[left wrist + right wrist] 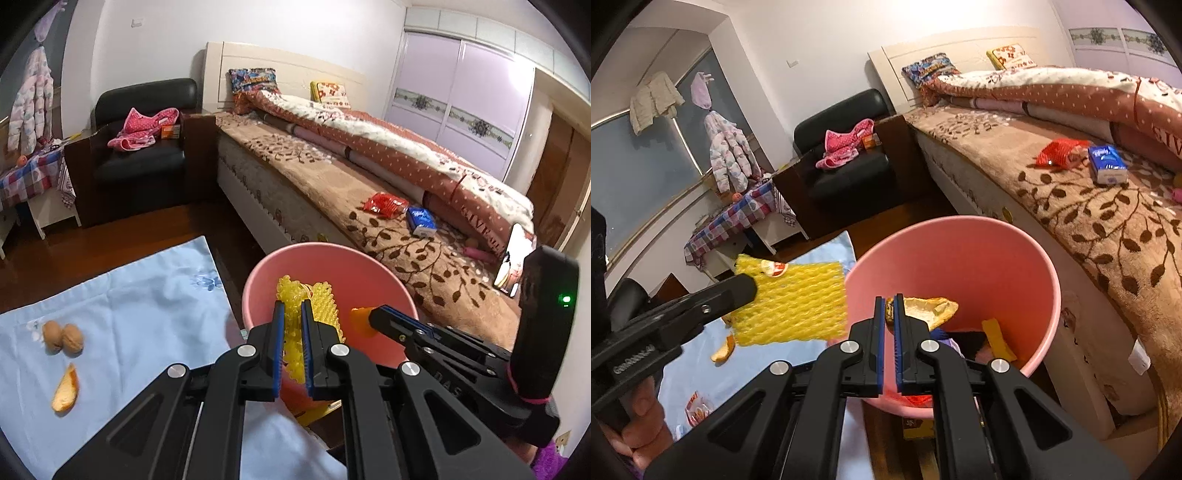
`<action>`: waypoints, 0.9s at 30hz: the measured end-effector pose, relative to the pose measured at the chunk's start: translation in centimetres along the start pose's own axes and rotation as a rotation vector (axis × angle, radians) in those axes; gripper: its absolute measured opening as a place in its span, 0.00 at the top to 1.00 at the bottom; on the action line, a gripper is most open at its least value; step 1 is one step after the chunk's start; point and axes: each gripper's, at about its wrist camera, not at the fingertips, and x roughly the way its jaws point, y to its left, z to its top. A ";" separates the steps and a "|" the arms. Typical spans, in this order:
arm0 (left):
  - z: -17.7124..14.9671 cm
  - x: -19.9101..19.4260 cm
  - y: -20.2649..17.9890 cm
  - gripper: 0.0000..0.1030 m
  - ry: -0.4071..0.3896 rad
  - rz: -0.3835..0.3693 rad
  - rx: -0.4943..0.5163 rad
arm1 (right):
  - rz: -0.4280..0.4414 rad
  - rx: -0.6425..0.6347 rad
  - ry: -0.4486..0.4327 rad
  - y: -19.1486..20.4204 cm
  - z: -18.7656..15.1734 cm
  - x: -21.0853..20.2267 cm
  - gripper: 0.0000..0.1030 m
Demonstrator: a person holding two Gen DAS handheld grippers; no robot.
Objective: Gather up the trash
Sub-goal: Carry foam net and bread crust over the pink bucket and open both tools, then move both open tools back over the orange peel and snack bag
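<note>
Over the pink bin we clamp yellow foam netting in our left gripper and orange peel in our right gripper, left of the bed.

A round pink plastic bin shows orange and black scraps inside. Over it, black grippers with blue finger pads pinch a bright yellow foam fruit net and a pale, orange-edged peel. The light blue cloth with faint blue flower prints carries two brown walnuts and an orange peel piece. The tan fleece bedspread with dark brown leaves holds a red wrapper and a blue-and-white tissue pack.
</note>
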 end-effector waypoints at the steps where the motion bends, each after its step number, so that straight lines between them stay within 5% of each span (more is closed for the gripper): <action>1: 0.0 0.6 -0.1 0.92 0.009 0.001 -0.001 | 0.005 0.005 0.007 -0.2 0.0 0.2 0.95; 5: -0.4 2.1 -0.1 0.90 0.032 -0.003 -0.006 | -0.003 0.020 0.047 -1.5 0.2 0.7 0.95; 9: -0.6 2.2 0.1 0.73 0.033 -0.026 -0.032 | -0.016 0.014 0.063 -1.8 0.0 0.6 0.93; 13: -0.7 1.4 0.5 0.73 0.022 -0.039 -0.057 | -0.021 -0.003 0.065 -1.2 0.0 0.1 0.75; 27: -3.4 -6.4 3.3 0.73 -0.074 0.009 -0.061 | 0.001 -0.078 0.032 6.1 -3.0 -3.2 0.74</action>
